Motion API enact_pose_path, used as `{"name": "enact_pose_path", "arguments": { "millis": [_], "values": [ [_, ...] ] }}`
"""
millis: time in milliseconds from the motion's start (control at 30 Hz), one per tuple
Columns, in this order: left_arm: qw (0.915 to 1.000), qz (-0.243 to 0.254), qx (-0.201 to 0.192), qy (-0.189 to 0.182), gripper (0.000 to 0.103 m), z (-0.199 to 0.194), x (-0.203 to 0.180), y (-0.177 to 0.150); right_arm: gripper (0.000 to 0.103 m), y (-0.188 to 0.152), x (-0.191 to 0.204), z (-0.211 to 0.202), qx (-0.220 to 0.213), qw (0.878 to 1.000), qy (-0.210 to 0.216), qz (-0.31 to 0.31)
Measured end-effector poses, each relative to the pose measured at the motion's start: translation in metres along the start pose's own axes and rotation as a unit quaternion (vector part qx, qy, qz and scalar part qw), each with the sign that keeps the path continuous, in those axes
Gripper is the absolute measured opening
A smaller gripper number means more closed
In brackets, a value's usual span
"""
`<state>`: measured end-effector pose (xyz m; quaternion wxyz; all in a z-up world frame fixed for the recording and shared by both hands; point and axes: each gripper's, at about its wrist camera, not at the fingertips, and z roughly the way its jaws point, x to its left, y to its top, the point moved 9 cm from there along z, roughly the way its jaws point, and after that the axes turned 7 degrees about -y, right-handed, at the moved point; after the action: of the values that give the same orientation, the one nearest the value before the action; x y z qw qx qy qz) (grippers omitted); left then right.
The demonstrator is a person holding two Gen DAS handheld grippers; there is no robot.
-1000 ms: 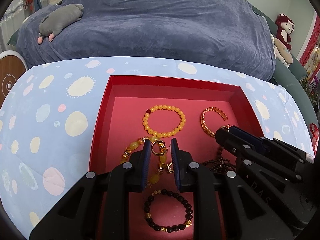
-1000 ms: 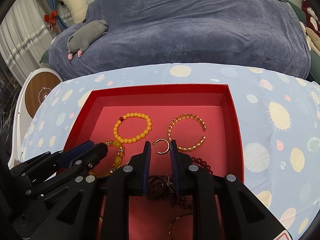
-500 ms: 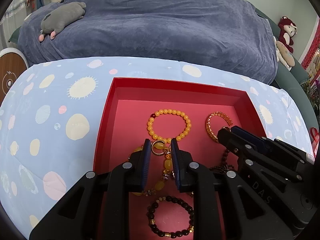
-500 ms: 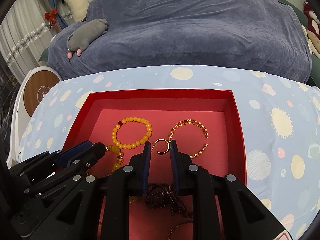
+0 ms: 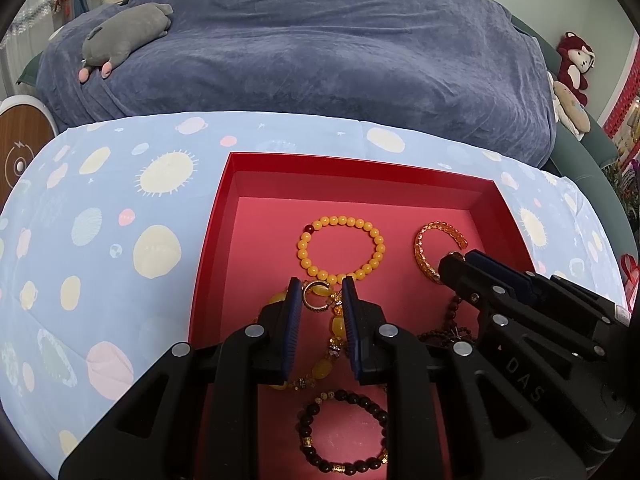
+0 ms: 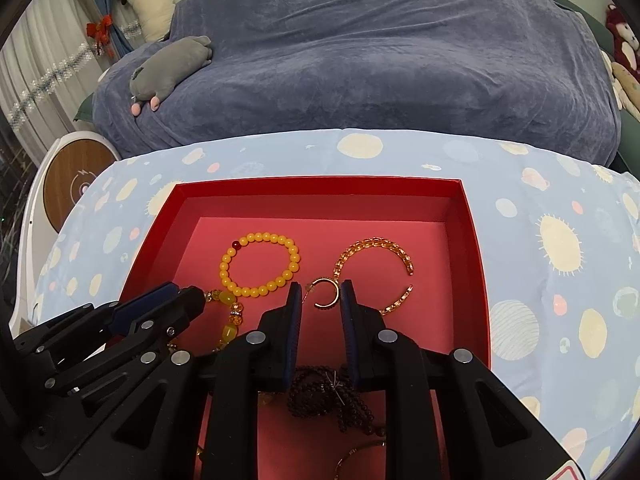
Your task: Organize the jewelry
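- red box point(image 5: 212, 248), shallow and open-topped, sat on a pale blue cloth point(image 5: 100, 208) printed with suns and planets; all the jewelry i saw lay in or hung over it.
- left gripper point(image 5: 320, 300): my jaws were narrowed to a small gap, with an open gold ring point(image 5: 314, 296) pinched between the blue pads at the tips, above the box floor.
- right gripper point(image 6: 320, 296): same narrow setting, with a second gold ring point(image 6: 326, 294), also open on one side, caught between its pads; a thin wire ran from it toward the left pad.
- yellow bead bracelet point(image 6: 260, 264), one dark red bead in it, lay flat toward the far part of the box, just beyond both sets of tips.
- gold chain-link cuff point(image 6: 376, 248), an open c shape, lay to the right of it, apart from it.
- string of large amber beads point(image 5: 336, 328) with small sparkly spacers ran under the left gripper, partly hidden.
- dark bead bracelet point(image 5: 344, 432) with a few gold beads lay nearest me in the left wrist view.
- tangle of small dark red beads point(image 6: 332, 396) lay beneath the right gripper.
- in each view the other gripper reached in from the side, tips over the box.
- behind: a blue-grey covered bed point(image 6: 360, 60) with a grey plush toy point(image 6: 172, 68) on it.
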<state>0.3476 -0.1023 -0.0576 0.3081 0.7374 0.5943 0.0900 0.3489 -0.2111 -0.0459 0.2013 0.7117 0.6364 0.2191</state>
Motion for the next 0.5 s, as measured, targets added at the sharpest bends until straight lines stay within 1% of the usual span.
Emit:
{"name": "enact_pose_path", "arguments": {
  "millis": [133,167,200,233,300,367,500],
  "values": [
    [0.9999,-0.013,-0.003,0.0,0.022,-0.004,0.004,0.0,0.02,0.001,-0.005,-0.003,-0.001,1.0,-0.001,0.006],
    [0.9998,-0.018,-0.005,0.0,0.024,-0.006,0.006,0.0,0.022,0.001,-0.007,-0.005,-0.001,1.0,-0.002,0.008],
    [0.9998,-0.021,-0.006,0.001,0.031,-0.008,0.008,0.0,0.022,0.001,-0.009,-0.007,-0.002,1.0,-0.002,0.011],
    [0.9997,-0.024,-0.008,0.003,0.033,-0.011,0.01,-0.001,0.022,0.001,-0.01,-0.01,-0.003,1.0,-0.001,0.012],
    [0.9997,-0.022,-0.01,0.002,0.033,-0.017,0.012,-0.003,0.022,-0.002,-0.014,-0.018,-0.006,1.0,-0.001,0.014],
    [0.9998,-0.016,-0.012,0.005,0.036,-0.025,0.013,-0.007,0.023,-0.007,-0.017,-0.026,-0.006,1.0,-0.001,0.014],
    [0.9999,-0.007,-0.011,0.001,0.037,-0.042,0.014,-0.024,0.023,-0.026,-0.023,-0.044,-0.004,1.0,0.007,0.023]
  ]
}}
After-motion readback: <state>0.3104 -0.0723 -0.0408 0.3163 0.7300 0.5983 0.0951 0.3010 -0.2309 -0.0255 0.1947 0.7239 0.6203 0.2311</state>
